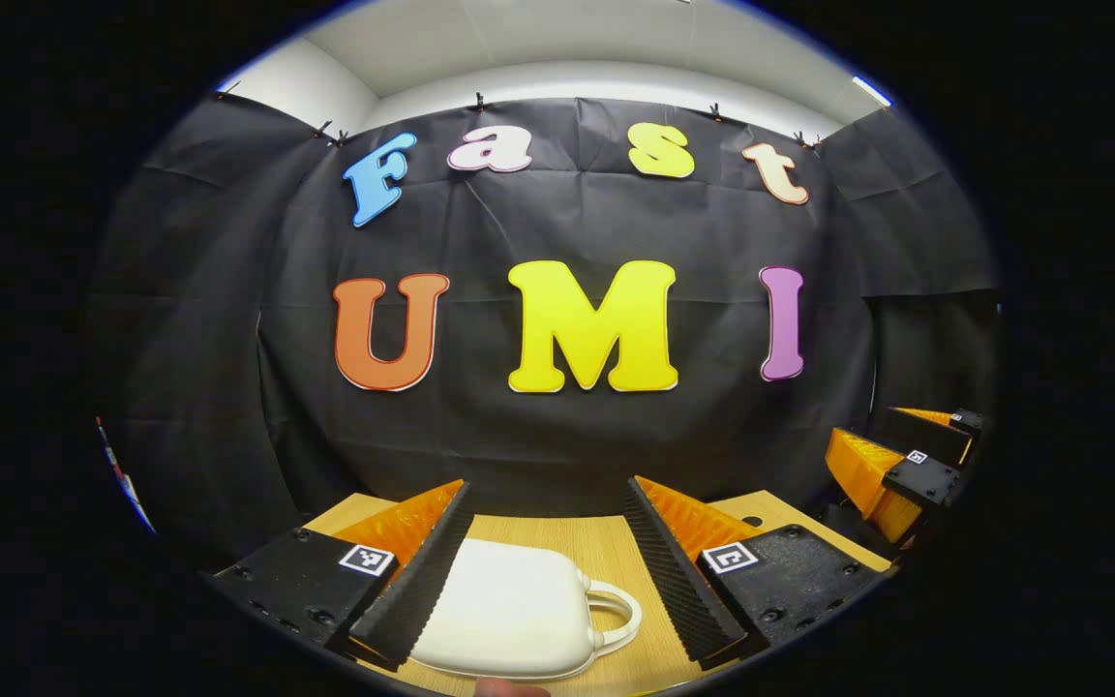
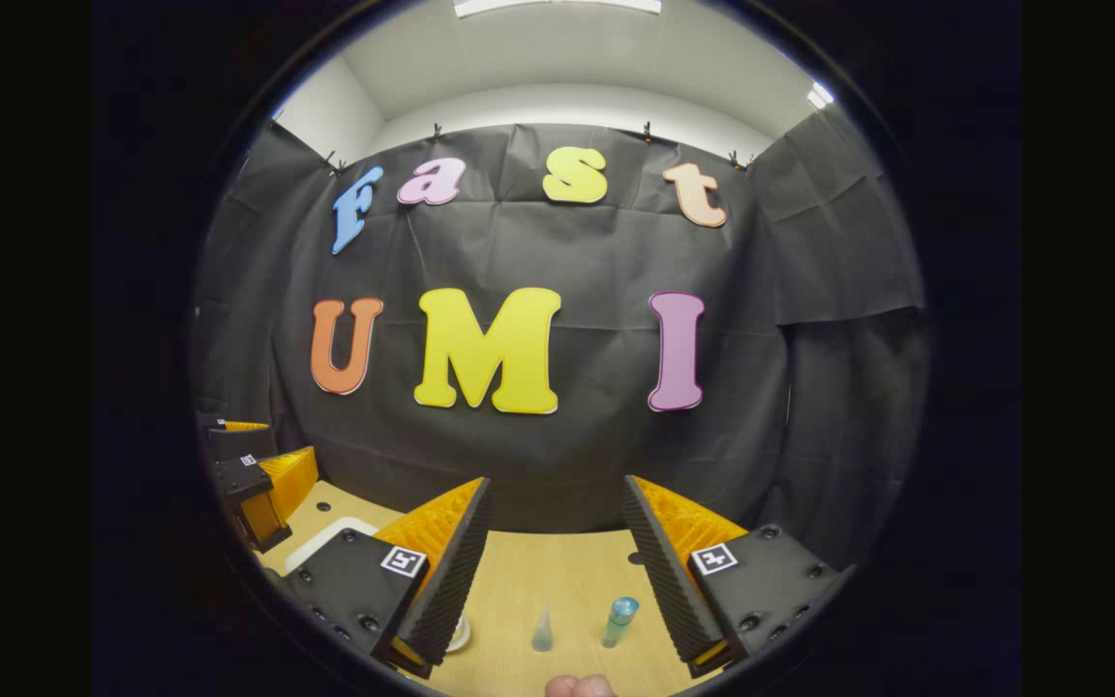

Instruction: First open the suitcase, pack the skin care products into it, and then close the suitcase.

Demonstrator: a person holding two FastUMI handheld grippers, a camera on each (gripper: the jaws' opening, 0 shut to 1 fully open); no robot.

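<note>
In the left gripper view a small white suitcase (image 1: 509, 610) lies flat and closed on the wooden table (image 1: 606, 542), its handle (image 1: 620, 615) pointing right. My left gripper (image 1: 548, 499) hangs open above it, one finger on each side, touching nothing. My right gripper (image 2: 556, 494) is open too, over the skin care items: a small clear cone-topped bottle (image 2: 542, 629), a teal tube (image 2: 620, 620) and a white round jar (image 2: 460, 635) half hidden behind the left finger. A corner of the suitcase (image 2: 330, 537) shows at the left of the right gripper view.
Each gripper sees the other off to its side: the right gripper (image 1: 891, 445) at the table's right end, the left gripper (image 2: 257, 455) at the left. Black cloth walls in the table at the back. A fingertip (image 2: 577, 685) shows at the bottom edge.
</note>
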